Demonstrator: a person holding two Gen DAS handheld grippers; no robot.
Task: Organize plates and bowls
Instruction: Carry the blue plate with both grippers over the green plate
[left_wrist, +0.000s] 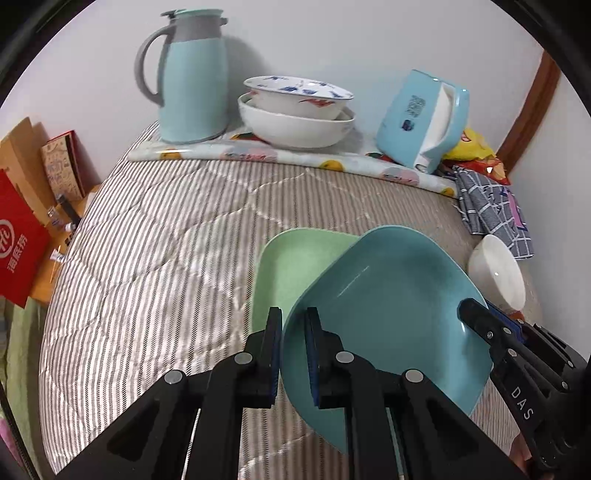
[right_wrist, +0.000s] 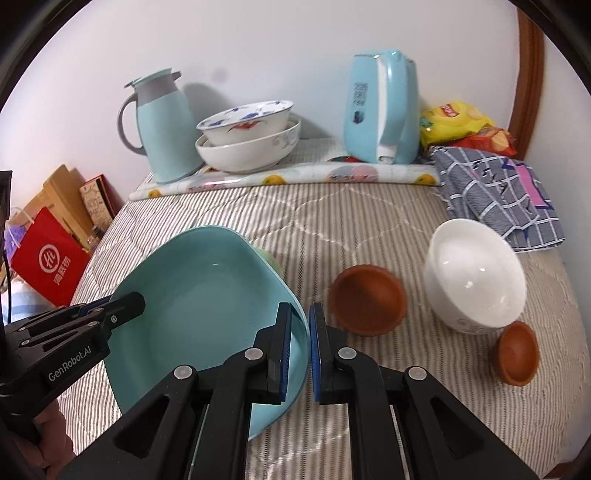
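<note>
I have the teal plate (left_wrist: 388, 295) pinched by opposite rims, left gripper (left_wrist: 293, 354) at its nine o'clock, right gripper (right_wrist: 300, 350) at three; the green plate (left_wrist: 295, 258) lies on the bed just beyond, toward twelve, partly under it, so I judge it goes down there

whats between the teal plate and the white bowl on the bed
In the right wrist view, a brown bowl lies on the striped cover between the teal plate and the white bowl.
</note>
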